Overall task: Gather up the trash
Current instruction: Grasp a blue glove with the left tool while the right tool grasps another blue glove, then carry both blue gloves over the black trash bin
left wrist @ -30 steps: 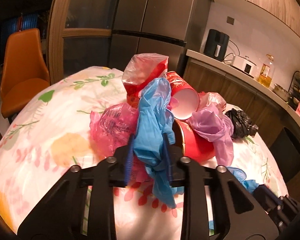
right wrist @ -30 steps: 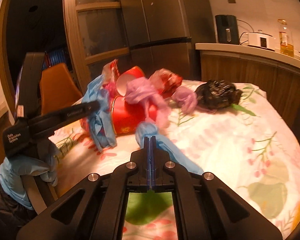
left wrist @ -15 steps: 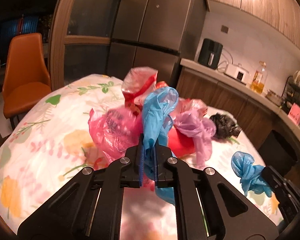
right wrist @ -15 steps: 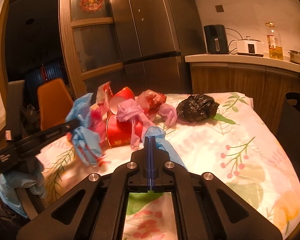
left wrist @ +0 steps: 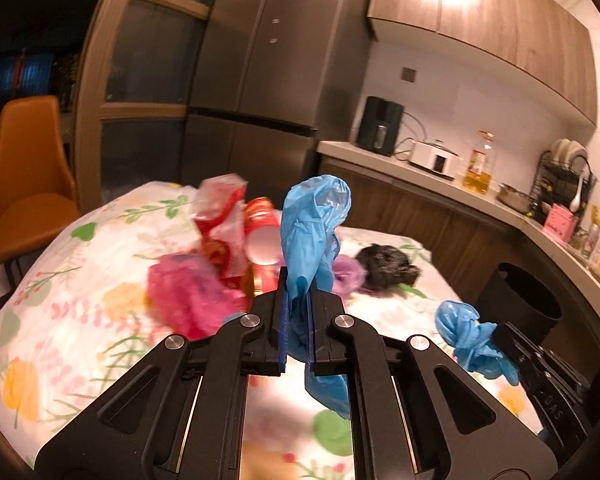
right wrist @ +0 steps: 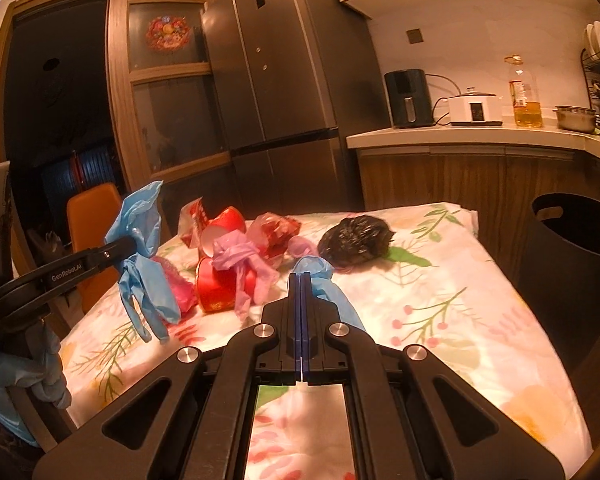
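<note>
Holding a blue glove [left wrist: 314, 224] clamped between its pads, the left claw [left wrist: 296, 324] sits above the counter [left wrist: 80, 320], which is covered in a floral cloth; the glove stands up above the pads and hangs down below them. The right claw [right wrist: 301, 312] is pressed together on a second blue glove [right wrist: 320, 276], which bunches at the tips and trails to one side. The remaining trash lies heaped on the counter beyond both claws: a red paper cup [right wrist: 220, 288], a pink bag [left wrist: 184, 296], a purple glove [right wrist: 240, 264], a red-and-clear wrapper [left wrist: 220, 204] and, just apart from the heap, a crumpled black bag [right wrist: 354, 240]. A black bin [right wrist: 576, 248] stands beside the counter's far corner.
</note>
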{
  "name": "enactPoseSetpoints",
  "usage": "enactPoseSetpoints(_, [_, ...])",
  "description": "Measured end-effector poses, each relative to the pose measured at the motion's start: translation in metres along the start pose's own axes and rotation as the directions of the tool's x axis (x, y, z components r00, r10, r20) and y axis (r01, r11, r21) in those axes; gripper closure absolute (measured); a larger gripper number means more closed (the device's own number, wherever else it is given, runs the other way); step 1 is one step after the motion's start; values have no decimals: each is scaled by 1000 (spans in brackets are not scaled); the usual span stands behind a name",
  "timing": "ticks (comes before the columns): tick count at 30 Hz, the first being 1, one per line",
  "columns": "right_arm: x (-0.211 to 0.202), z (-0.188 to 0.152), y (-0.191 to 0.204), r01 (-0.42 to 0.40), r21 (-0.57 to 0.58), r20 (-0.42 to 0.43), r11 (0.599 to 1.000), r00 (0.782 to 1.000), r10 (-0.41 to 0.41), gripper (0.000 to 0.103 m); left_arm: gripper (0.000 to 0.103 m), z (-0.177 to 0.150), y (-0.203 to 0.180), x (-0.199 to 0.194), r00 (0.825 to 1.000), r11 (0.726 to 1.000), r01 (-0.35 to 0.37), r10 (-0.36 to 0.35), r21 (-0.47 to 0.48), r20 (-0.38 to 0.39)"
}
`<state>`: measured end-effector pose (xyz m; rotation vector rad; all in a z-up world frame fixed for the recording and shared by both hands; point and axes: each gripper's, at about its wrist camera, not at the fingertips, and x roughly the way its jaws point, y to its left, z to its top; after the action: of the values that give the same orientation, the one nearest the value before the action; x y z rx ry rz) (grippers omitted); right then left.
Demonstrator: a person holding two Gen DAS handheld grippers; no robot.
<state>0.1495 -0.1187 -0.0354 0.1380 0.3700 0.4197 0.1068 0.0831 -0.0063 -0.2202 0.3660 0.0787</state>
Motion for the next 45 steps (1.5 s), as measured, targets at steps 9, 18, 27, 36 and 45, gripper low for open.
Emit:
enactPoseSetpoints(9, [-22, 15, -29, 77, 1, 65, 997, 995, -77, 102, 97, -2, -66, 17, 992, 989, 126, -125, 75, -21])
enactPoseSetpoints(18, [-39, 35, -67, 177, 18, 131, 984, 975, -178, 102, 97, 1, -131, 39, 972, 963, 234, -231, 136, -39])
enactPoseSetpoints(27, [-53, 66, -112, 304, 36, 214, 952, 928, -304, 102, 97, 16, -194, 54, 939, 922, 341, -342, 181, -23])
enactPoseSetpoints(36, [-65, 87, -164, 441, 71, 271, 895, 854, -443, 102, 97, 31, -256, 82, 905, 883, 419, -425, 211, -19])
enactPoseSetpoints(45, [-67, 98, -203, 512, 108, 298, 852, 801, -519, 102, 97, 31, -311, 112, 877, 852, 473, -479, 227, -30])
